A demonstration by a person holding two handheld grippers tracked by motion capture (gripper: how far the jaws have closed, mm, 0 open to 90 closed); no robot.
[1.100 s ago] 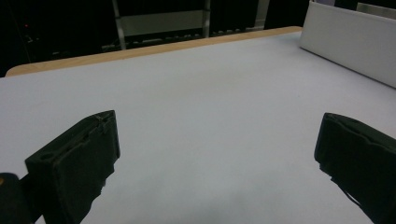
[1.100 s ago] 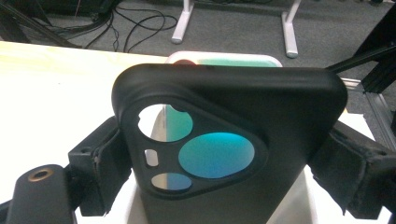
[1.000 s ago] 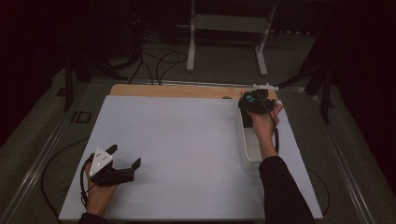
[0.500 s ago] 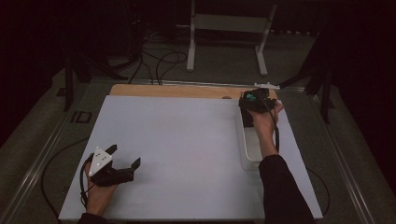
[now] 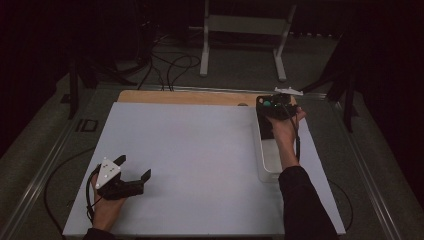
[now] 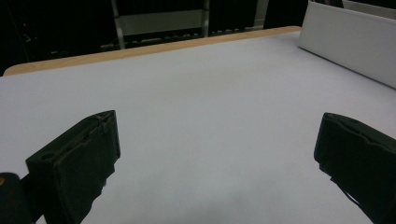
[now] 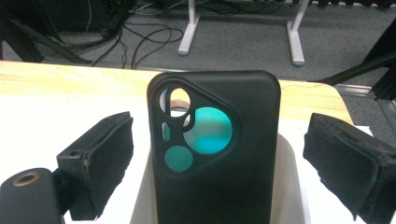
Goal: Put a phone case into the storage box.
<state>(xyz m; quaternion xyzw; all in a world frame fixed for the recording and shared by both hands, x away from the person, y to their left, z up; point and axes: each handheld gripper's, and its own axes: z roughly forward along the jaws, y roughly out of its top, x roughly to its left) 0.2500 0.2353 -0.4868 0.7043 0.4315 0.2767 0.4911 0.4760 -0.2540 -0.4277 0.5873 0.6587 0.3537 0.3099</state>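
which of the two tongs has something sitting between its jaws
The right tongs: a black phone case stands between their open jaws, over the white tray, not clamped. The left tongs are open too, over bare white table.

The tray [image 5: 270, 167] lies at the bench's [image 5: 200, 150] right edge; a phone case [image 7: 217, 154] stands in its far end, the left gripper [image 5: 135, 176] well apart at front left.

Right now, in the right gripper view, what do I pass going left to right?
Left finger → black phone case standing in the white tray → right finger. The fingers stand apart on either side of the case, not touching it.
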